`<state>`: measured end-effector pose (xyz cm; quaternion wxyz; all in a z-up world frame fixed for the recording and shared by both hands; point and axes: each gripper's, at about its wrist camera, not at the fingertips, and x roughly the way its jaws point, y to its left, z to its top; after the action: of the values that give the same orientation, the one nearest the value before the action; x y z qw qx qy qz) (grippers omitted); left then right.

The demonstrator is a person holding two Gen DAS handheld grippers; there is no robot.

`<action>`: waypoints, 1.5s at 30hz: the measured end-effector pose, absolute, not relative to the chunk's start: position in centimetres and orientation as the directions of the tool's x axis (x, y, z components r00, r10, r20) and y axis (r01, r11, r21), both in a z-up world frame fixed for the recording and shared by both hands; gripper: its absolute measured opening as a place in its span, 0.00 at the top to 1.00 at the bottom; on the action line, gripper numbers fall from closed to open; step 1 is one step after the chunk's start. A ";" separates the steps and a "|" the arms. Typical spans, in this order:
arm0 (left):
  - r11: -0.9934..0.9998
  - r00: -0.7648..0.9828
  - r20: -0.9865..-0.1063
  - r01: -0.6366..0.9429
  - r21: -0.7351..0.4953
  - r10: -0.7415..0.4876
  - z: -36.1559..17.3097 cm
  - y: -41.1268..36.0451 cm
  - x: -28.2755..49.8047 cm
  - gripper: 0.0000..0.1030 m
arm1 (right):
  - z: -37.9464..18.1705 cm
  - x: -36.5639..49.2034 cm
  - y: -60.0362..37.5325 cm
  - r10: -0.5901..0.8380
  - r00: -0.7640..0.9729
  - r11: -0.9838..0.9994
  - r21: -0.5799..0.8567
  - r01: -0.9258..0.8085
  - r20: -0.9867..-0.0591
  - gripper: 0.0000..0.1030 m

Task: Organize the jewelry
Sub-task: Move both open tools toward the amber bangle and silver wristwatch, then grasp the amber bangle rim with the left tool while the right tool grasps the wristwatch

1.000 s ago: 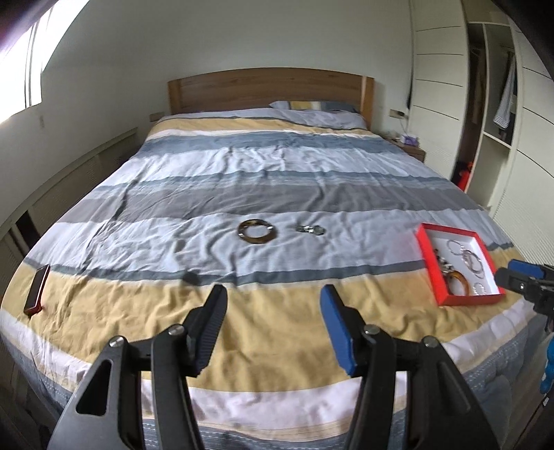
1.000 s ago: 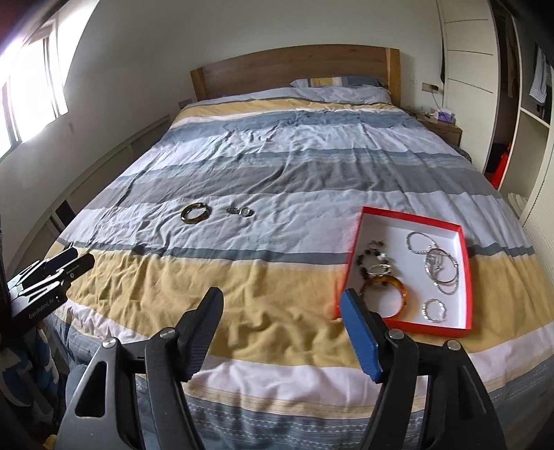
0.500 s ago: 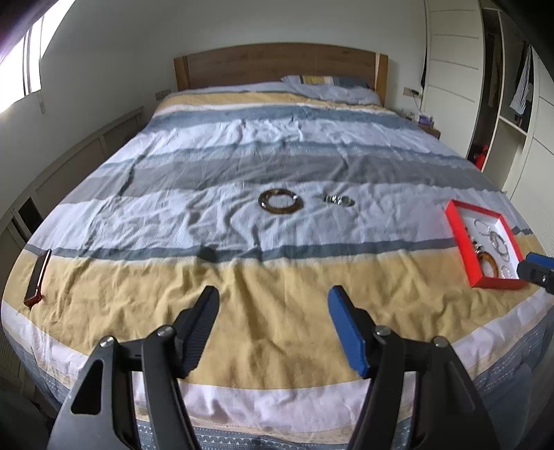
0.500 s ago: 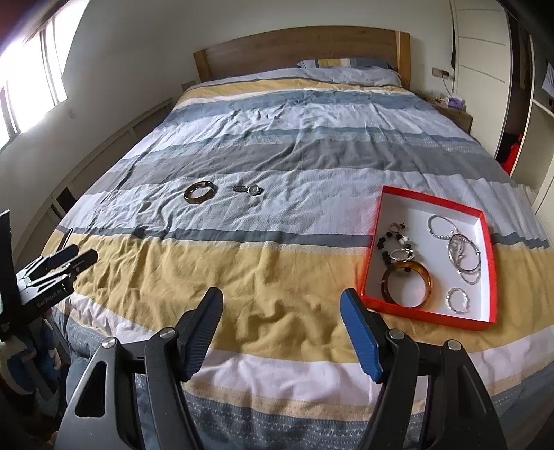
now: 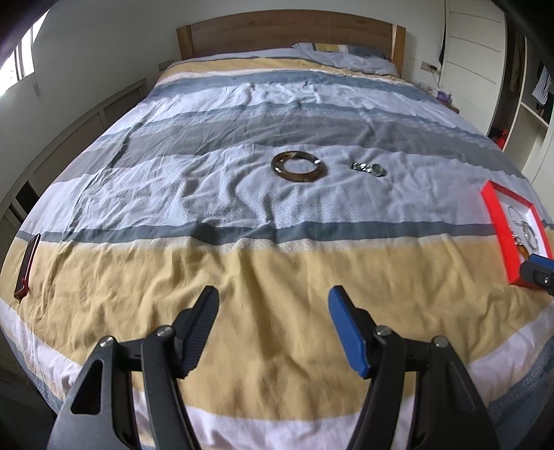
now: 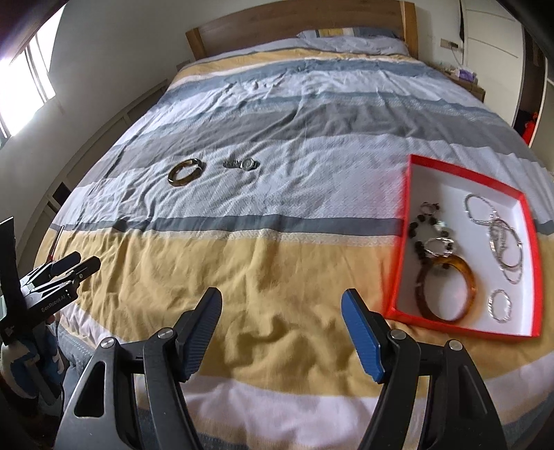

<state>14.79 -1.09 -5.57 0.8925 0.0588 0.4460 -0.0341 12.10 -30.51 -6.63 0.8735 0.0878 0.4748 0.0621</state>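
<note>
A brown bangle [image 5: 298,166] [image 6: 186,171] and a small silver watch [image 5: 369,168] [image 6: 241,163] lie loose on the pale stripe of the striped bed cover [image 5: 242,270]. A red-rimmed white box [image 6: 408,221] [image 5: 493,214] sits at the right, holding an amber bangle [image 6: 446,289], dark beads and several silver bracelets. My left gripper [image 5: 273,308] is open and empty over the yellow stripe, short of the loose bangle. My right gripper [image 6: 281,308] is open and empty, just left of the box.
A dark red flat case [image 5: 27,266] lies at the bed's left edge. The wooden headboard [image 5: 287,31] is at the far end. A nightstand [image 6: 467,79] and wardrobe stand at the right. A wall with a window runs along the left.
Both grippers have moved forward over the bed, so the loose bangle, watch and red box appear closer. Both stay open and empty.
</note>
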 end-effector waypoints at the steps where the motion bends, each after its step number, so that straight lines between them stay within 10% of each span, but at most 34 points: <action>1: 0.990 0.596 -0.803 0.113 0.081 -0.002 -5.9 -1.1 15.3 0.38 | -6.9 12.5 -30.4 0.195 0.537 0.977 0.214 -0.028 -0.821 0.31; 45: 0.988 0.529 -0.838 0.138 -0.072 -0.135 -13.3 -2.0 38.7 0.39 | -14.8 39.2 -22.7 0.305 0.487 0.925 0.132 -0.357 -0.818 0.48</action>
<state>38.68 -1.95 -13.34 0.8742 0.0015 0.4792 -0.0779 39.21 -22.66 -14.82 0.8619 -0.0276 0.4685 0.1919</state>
